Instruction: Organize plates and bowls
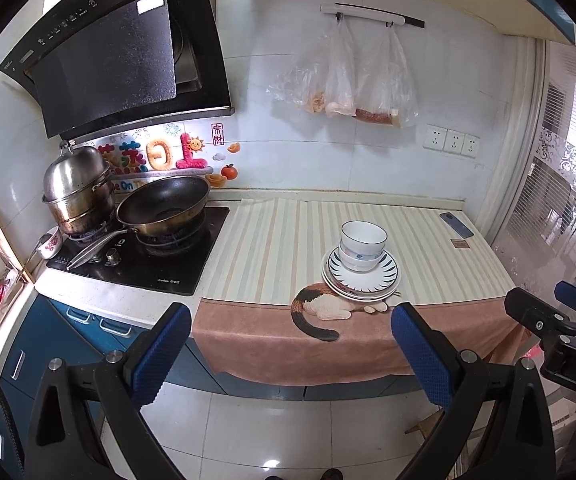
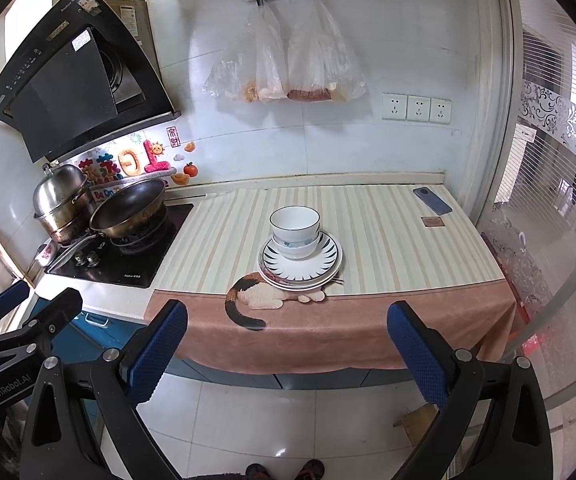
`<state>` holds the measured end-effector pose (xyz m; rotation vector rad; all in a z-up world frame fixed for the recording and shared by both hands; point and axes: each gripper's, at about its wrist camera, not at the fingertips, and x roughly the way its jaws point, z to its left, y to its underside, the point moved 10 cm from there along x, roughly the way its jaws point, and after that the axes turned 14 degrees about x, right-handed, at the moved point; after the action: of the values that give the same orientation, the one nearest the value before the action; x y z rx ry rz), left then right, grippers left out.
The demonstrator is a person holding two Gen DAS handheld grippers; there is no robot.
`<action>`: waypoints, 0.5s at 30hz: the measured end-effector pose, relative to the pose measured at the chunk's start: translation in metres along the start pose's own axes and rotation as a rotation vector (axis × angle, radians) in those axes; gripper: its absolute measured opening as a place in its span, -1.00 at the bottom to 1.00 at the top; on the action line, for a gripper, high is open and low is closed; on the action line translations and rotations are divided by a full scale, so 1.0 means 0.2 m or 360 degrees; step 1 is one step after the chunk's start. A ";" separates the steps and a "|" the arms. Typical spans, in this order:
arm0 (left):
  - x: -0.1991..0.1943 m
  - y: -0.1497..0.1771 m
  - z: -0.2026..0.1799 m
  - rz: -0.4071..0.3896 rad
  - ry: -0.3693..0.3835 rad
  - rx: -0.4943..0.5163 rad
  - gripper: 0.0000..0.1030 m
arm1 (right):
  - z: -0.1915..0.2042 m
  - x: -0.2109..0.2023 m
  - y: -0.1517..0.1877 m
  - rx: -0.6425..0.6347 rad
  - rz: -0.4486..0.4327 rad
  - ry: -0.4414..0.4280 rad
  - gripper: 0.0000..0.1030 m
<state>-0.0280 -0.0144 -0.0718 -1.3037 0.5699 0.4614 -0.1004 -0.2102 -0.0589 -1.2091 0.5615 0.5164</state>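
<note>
Two white bowls (image 1: 362, 246) (image 2: 295, 230) sit nested on a stack of plates (image 1: 384, 280) (image 2: 320, 266) whose top plate has a dark rayed rim. The stack rests on a striped cloth (image 1: 272, 248) (image 2: 388, 240) near the counter's front edge, above a cat picture. My left gripper (image 1: 290, 316) is open, held back from the counter over the floor, with nothing between its blue pads. My right gripper (image 2: 286, 314) is likewise open and empty, level with the counter front. Each gripper shows at the edge of the other's view.
A hob (image 1: 148, 256) at the left carries a wok (image 1: 164, 206) and a steel steamer pot (image 1: 76, 188), beneath a black range hood (image 1: 120, 52). A phone (image 1: 456, 225) and a small card (image 1: 460, 244) lie at the counter's back right. Plastic bags (image 1: 348, 76) hang on the wall.
</note>
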 end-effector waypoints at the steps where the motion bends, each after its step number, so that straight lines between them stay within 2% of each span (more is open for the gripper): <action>1: 0.00 0.00 0.00 -0.0002 -0.0001 0.0002 0.99 | 0.00 0.00 0.00 0.0002 0.0000 -0.0001 0.98; 15: 0.01 -0.02 0.01 -0.0015 -0.0002 0.0015 0.99 | 0.01 0.01 0.00 0.0007 0.0003 0.0001 0.98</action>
<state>-0.0235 -0.0139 -0.0708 -1.2966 0.5641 0.4515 -0.0985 -0.2090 -0.0593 -1.2050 0.5637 0.5161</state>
